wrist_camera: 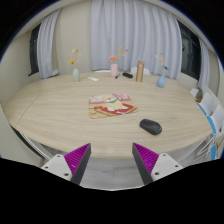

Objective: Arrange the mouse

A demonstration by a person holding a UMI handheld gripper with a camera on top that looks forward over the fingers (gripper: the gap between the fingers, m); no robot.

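Observation:
A dark mouse (150,126) lies on the round wooden table (60,115), beyond my right finger and to the right of a board. My gripper (112,160) is open and empty, held over the table's near edge, with its magenta pads (150,158) wide apart. The mouse is well ahead of the fingertips and not between them.
A wooden board (112,105) with food items sits mid-table. At the far edge stand bottles and vases (114,66), a brown bottle (140,71) and a blue cup (161,80). Curtains hang behind. A chair back (208,105) shows at the right.

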